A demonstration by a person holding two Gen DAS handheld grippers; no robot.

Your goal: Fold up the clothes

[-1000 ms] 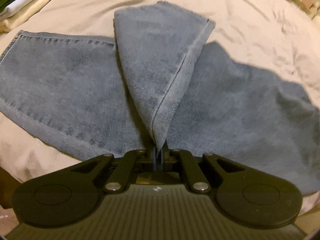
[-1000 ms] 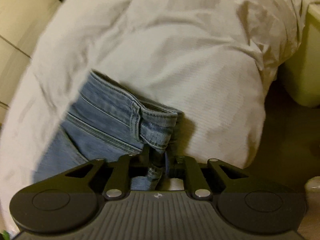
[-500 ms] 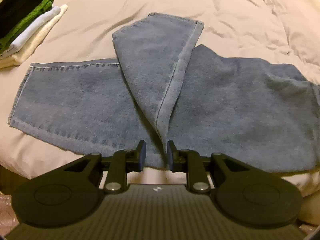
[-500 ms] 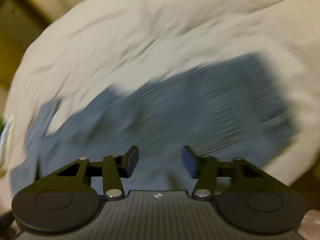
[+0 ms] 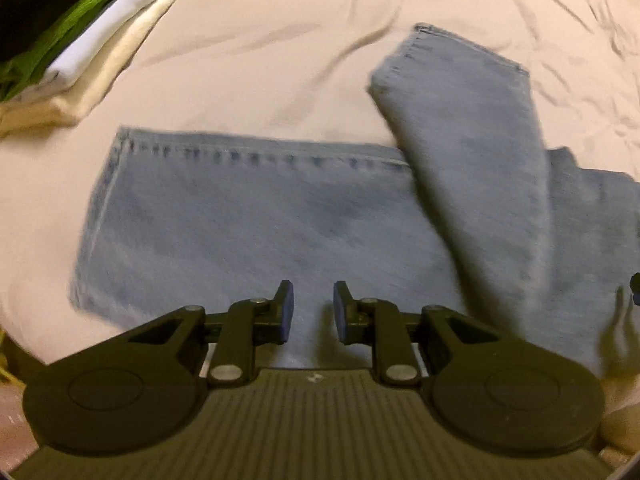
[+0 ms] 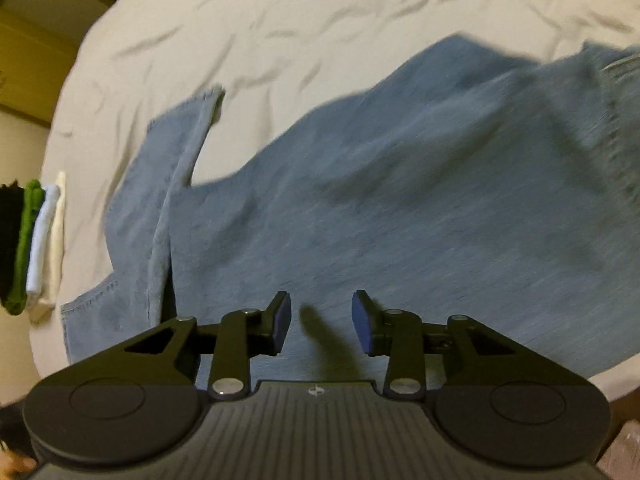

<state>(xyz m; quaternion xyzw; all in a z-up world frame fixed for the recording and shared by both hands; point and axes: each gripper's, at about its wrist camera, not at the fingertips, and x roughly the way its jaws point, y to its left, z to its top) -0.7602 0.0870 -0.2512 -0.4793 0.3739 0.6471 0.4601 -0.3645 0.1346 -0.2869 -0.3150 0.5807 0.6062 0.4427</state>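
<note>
Light blue jeans (image 5: 248,220) lie spread on a cream bedsheet (image 5: 260,40). One leg runs flat toward the left in the left wrist view; the other leg (image 5: 472,148) is folded up across it, hem pointing away. My left gripper (image 5: 309,312) hovers open over the flat leg near the bed's front edge, nothing between its fingers. In the right wrist view the jeans (image 6: 400,208) stretch from lower left to upper right. My right gripper (image 6: 321,322) is open just above the denim, holding nothing.
A stack of folded clothes (image 5: 76,36), black, green, white and cream, sits on the bed at the far left, also seen as the stack (image 6: 36,240) at the left edge in the right wrist view. Rumpled bedsheet (image 6: 260,32) extends beyond the jeans.
Both grippers have let go of the jeans: the left released the folded leg and shifted left, the right released the waistband and swung round over the denim. Both now stand open.
</note>
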